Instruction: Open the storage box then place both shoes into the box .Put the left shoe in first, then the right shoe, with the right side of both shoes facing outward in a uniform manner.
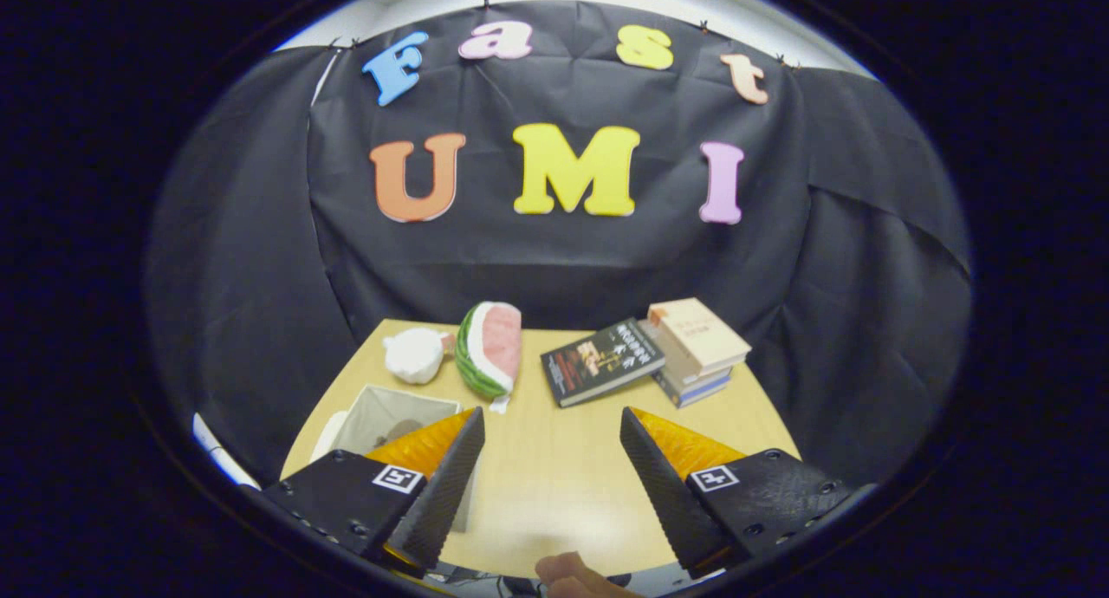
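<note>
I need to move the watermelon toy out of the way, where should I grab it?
Grip the watermelon across its thin wedge, one finger on the pink face, one on the striped rind. It stands upright beyond the open gripper, so come from above.

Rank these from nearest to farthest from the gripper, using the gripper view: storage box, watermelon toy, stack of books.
Gripper, jaws open:
1. Storage box, beside one finger.
2. Watermelon toy, beyond the box.
3. Stack of books, far corner of the table.

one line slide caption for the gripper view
Open gripper jaws above a wooden table, white storage box by one jaw, watermelon plush and books beyond.
</note>
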The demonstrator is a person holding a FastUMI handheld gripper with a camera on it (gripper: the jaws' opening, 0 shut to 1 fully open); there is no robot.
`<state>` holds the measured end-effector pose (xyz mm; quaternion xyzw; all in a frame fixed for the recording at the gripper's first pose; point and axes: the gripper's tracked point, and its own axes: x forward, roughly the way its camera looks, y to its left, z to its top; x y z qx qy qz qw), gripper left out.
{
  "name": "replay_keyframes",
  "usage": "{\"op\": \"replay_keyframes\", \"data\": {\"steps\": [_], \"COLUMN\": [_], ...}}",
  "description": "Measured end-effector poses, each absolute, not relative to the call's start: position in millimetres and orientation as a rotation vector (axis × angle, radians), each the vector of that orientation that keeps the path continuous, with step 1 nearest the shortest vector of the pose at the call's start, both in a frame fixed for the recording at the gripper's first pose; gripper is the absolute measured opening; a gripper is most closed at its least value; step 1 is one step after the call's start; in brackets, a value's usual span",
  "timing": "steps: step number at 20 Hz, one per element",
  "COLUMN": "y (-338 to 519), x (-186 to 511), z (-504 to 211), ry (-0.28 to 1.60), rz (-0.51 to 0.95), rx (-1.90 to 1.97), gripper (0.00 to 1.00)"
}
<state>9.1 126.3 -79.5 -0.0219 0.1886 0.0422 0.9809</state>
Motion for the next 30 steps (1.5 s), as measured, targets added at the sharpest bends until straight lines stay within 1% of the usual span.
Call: {"op": "replay_keyframes", "data": {"steps": [4,7,9,12,14,23,30], "y": [109,99,106,104,109,123,117], "x": [-8,-20,-29,-42,-53,-61,-61], "z": [-35,-8,8,26,25,20,22], "ry": [0.227,0.159,0.107,0.026,0.016,0.013,0.001], "rz": [0.131,0.147,0.192,0.201,0.206,0.218,0.183], "rx": [-0.016,-0.001,0.002,-0.051,-0.065,-0.057,-0.047], "gripper": [0.96,0.96,0.95,0.96,0.96,0.96,0.97]}}
